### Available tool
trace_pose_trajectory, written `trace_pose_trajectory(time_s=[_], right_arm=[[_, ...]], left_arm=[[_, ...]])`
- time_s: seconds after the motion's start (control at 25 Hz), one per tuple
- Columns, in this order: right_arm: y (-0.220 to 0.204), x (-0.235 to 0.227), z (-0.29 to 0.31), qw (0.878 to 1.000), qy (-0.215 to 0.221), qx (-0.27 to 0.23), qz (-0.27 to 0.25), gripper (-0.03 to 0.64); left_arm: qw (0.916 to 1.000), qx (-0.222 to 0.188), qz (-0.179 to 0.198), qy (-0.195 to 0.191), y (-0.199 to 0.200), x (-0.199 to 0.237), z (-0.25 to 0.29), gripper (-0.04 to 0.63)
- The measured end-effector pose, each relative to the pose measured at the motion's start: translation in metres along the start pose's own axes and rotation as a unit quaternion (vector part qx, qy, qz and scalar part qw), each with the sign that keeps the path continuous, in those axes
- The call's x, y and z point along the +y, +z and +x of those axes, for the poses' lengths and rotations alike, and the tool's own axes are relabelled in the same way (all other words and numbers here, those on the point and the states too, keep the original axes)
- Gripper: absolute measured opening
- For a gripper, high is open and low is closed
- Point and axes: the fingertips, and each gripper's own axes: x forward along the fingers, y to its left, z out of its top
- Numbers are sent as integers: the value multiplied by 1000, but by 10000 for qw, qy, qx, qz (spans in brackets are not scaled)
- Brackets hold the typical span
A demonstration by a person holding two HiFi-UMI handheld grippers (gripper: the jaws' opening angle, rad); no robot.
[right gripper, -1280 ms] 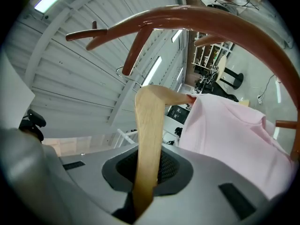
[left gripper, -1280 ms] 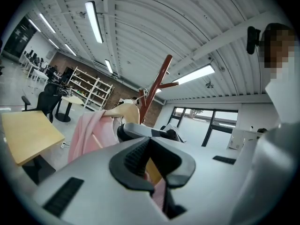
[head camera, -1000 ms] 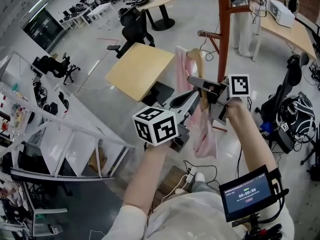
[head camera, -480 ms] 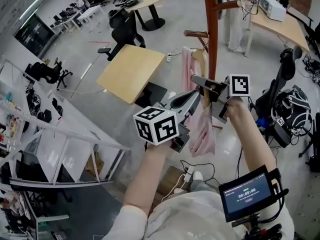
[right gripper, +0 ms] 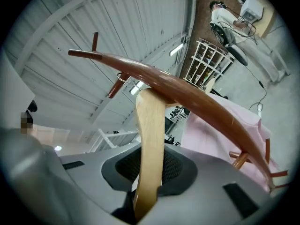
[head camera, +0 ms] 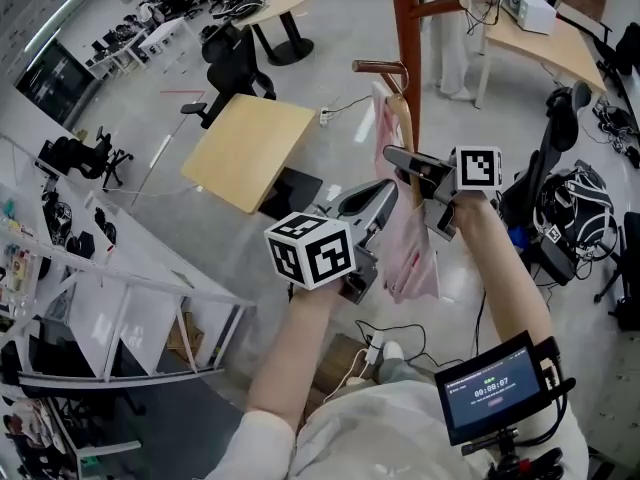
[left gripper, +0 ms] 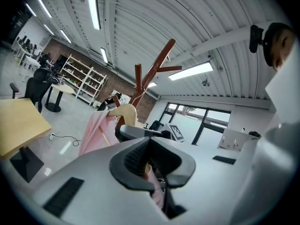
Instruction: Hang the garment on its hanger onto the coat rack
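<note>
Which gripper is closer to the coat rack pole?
The right gripper: jaws opening around the wooden hanger, it sits close beside the coat rack pole. The left gripper, gripping the pink garment, hangs lower and farther back.

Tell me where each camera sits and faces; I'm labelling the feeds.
Head view: on the head, steeply down at the coat rack; both forearms, left gripper and right gripper show.
Left gripper view: rides the left gripper, looks up along jaws shut on the pink garment.
Right gripper view: rides the right gripper, along opening jaws around the wooden hanger.
Shared: all see the coat rack.
</note>
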Motion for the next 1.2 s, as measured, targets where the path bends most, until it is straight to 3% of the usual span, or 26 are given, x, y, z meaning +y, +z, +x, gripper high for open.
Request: trace_pose_trajectory(time_s=[0.24, 0.44, 0.68, 1.2], right_arm=[[2, 4, -3, 9981, -97, 190, -582, 80], [3, -12, -13, 9904, -810, 400, -1049, 117], [24, -23, -35, 9667, -1641, 193, -1952, 117], [44, 7, -111, 9600, -1863, -529, -2024, 117]], left_arm=[[10000, 17, -39, 1, -5, -2, 3, 6], [10000, -19, -49, -21, -4, -2, 5, 6], [10000, -11, -70, -51, -5, 1, 10, 6], [9998, -39, -57, -173, -14, -21, 28, 6]])
